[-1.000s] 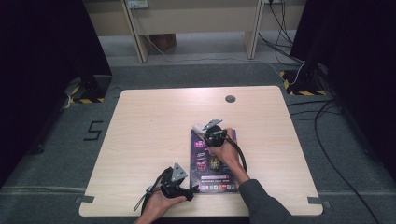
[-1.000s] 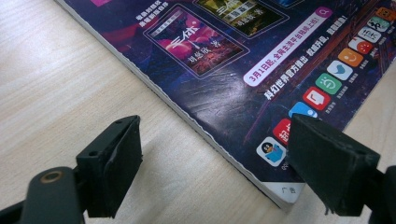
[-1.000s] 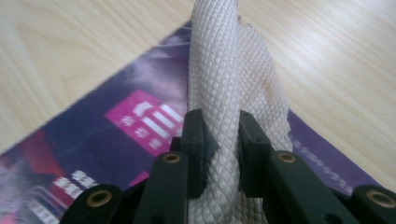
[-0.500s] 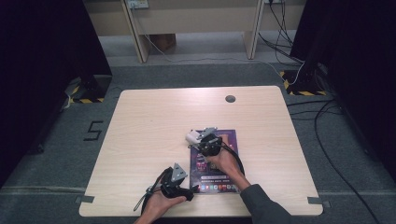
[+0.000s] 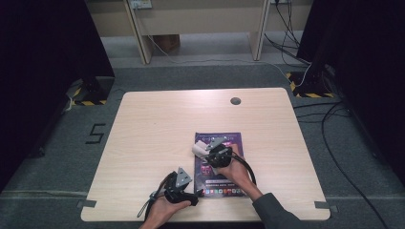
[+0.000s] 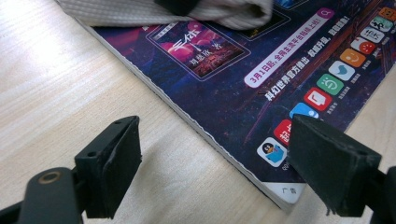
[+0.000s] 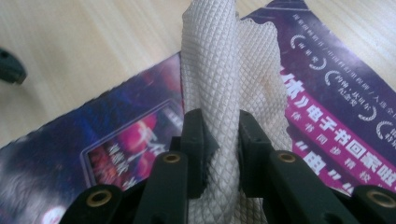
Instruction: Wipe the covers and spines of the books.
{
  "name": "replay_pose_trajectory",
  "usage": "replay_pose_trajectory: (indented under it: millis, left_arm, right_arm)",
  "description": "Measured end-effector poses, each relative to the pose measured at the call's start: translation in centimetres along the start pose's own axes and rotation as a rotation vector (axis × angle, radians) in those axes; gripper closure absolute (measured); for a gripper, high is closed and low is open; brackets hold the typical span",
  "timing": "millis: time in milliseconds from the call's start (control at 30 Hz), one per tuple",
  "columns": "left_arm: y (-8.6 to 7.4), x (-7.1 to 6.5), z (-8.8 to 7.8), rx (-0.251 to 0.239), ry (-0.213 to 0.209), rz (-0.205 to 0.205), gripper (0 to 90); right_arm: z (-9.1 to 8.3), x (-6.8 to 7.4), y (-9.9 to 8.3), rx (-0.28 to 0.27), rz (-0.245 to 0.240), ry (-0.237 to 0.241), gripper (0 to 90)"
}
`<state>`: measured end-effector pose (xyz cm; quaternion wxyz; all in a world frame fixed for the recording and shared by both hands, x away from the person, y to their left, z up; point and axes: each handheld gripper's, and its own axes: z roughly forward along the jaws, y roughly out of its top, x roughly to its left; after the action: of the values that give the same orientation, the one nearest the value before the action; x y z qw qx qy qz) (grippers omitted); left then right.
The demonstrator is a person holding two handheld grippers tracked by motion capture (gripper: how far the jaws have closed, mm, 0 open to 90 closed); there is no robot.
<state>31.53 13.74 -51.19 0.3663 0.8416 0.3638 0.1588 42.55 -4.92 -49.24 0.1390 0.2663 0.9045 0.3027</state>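
Your right claw (image 7: 219,140) pinches the white cloth (image 7: 229,70) over the magazine (image 5: 219,164); your left claw (image 6: 215,172) gapes wide, straddling the magazine's edge on the tabletop (image 5: 157,124).

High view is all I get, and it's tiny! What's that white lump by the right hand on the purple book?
Observer: A white cloth with a diamond weave; the right gripper has its jaws shut on a fold of it.
Operator: Is the cloth on the book?
Observer: Yes, in the left gripper view its edge lies on the cover of the purple magazine.
Operator: Is the other gripper grabbing the book?
Observer: No. The left gripper is open, its jaws standing either side of the magazine's near corner, not pressing it.
Operator: What's on that corner?
Observer: Little coloured app icons in a row.
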Motion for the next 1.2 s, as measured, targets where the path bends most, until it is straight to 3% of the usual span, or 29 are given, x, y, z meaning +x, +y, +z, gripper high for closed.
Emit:
replay_pose_trajectory:
  millis: [300, 633, 1200]
  left_arm:
    - [-0.2, 0.0, -0.1, -0.004, 0.001, -0.005, 16.7]
    - [-0.2, 0.0, -0.1, -0.009, -0.004, -0.008, 16.8]
    - [-0.3, 0.0, -0.1, -0.013, -0.006, -0.016, 16.5]
  right_arm:
    - [-1.1, -0.9, -1.6, -0.003, 0.041, -0.004, 76.4]
    - [-2.3, 1.2, -2.7, 0.0, -0.008, 0.035, 76.4]
    - [-4.8, 2.7, -5.5, 0.005, -0.012, 0.083, 76.3]
